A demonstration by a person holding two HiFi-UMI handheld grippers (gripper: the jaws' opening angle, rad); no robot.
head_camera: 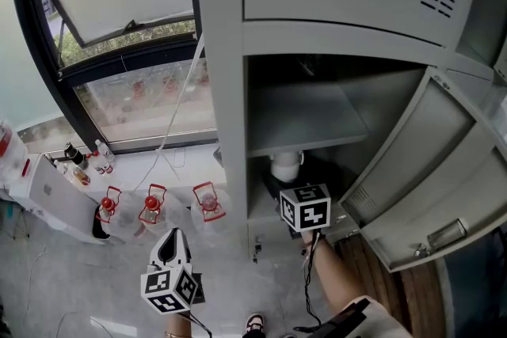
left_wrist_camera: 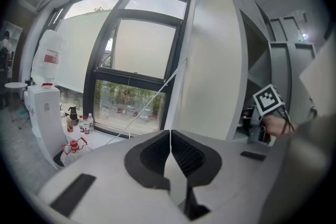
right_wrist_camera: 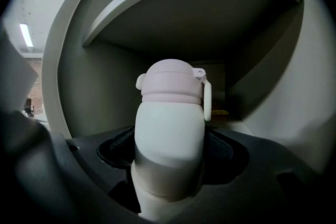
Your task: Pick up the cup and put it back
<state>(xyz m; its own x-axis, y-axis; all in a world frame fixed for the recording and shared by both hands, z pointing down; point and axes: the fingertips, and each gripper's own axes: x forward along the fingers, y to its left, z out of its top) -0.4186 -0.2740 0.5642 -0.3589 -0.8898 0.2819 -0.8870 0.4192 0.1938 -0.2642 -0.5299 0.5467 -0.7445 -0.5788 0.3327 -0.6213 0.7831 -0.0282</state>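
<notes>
My right gripper has its fingers clamped on the white cup with a pink lid. It is inside the grey locker's dim lower compartment, under the shelf. The cup's base is cut off, so I cannot tell whether it rests there. My left gripper hangs outside, fingers together and empty.

Left tool jaws together, empty; window ahead, cabinet right.

Your cabinet: its lower compartment, under the shelf, held one white cup with a pink lid. Your floor, at 9 o'clock of the cup: three red-capped water jugs stood in a row.
</notes>
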